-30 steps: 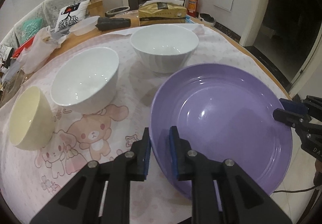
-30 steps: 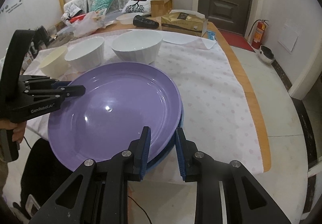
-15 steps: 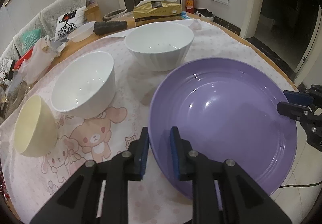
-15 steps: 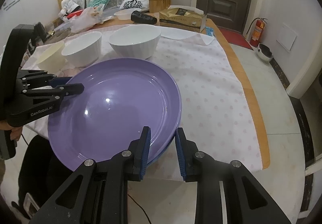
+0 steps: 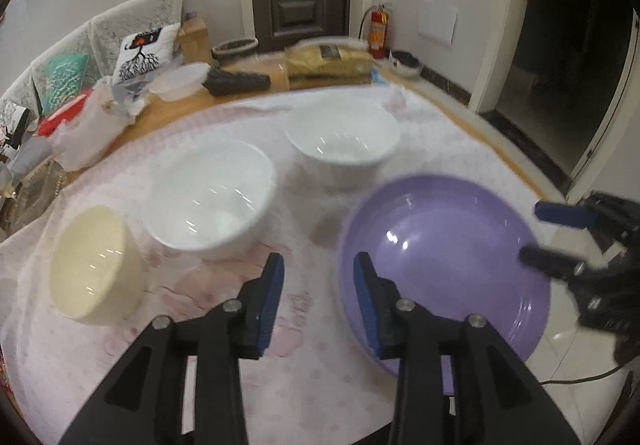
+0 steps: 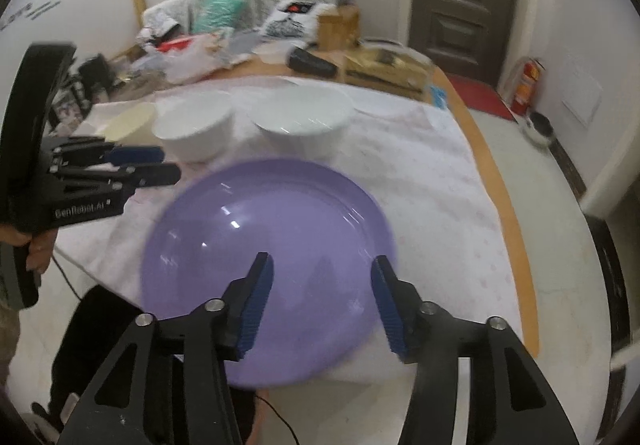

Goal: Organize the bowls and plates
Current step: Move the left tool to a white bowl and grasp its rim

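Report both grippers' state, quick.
Left gripper: opening, holding nothing, clear of the purple plate.
Right gripper: opening, holding nothing, plate below its fingers.

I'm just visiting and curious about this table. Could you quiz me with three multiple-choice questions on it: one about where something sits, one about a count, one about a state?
1. Where is the cream bowl?
A. left end of the bowl row
B. on the purple plate
C. on the floor

2. How many white bowls?
A. one
B. two
C. four

3. Both grippers are:
A. clamping the plate
B. open, holding nothing
C. holding bowls

Answers:
1 A: it stands left of both white bowls.
2 B: two show.
3 B: the left gripper and right gripper are opening, clear of the purple plate.
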The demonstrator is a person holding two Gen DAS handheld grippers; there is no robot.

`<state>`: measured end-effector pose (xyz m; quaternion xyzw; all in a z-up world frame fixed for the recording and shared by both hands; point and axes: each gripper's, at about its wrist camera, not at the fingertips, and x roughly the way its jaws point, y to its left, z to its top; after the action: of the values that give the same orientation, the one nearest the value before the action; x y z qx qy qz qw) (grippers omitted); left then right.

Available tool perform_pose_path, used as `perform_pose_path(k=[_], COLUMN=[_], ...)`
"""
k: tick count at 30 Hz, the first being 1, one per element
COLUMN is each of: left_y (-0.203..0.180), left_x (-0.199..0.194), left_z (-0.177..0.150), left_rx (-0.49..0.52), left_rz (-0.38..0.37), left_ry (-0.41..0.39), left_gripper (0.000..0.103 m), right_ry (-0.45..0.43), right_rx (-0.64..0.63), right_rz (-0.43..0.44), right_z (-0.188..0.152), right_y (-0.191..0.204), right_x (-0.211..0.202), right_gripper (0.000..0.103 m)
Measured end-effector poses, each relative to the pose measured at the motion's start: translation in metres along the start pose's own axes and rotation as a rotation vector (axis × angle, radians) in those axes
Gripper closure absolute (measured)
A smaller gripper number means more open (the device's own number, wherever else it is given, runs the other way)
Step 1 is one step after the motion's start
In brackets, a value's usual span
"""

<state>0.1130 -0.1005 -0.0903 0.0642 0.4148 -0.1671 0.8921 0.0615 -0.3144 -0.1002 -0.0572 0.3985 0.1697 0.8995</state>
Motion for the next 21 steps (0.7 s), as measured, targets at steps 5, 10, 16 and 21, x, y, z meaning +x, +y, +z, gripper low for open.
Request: perform_pose_path(k=[5,10,16,21], left_y=[0.04,0.08,0.115,0.132], left_x=[-0.022,-0.023,0.007,0.043], left_z=[0.015,0.035,0.06,0.07], left_rx=[-0.008,-0.022,-0.023,-0.039], left_rz=[0.003,-0.044,-0.008,-0.015], left_ry=[-0.027,-0.003,0.078,0.154], left_gripper=[0.063,0.062,0.06,0.06], right_ry=[-0.006,-0.007,0.025,0.078], right_rx=[-0.048,-0.101,-0.12,-0.158], right_rz=[0.095,0.152,0.178,0.16], right_z=[0.028,0.057,0.085,0.099], right_y=[0.037,0.079,0.107,0.126], right_x=[0.019,0.045,0.079,0.117], right_gripper=[0.048,0.037,0.024,0.016])
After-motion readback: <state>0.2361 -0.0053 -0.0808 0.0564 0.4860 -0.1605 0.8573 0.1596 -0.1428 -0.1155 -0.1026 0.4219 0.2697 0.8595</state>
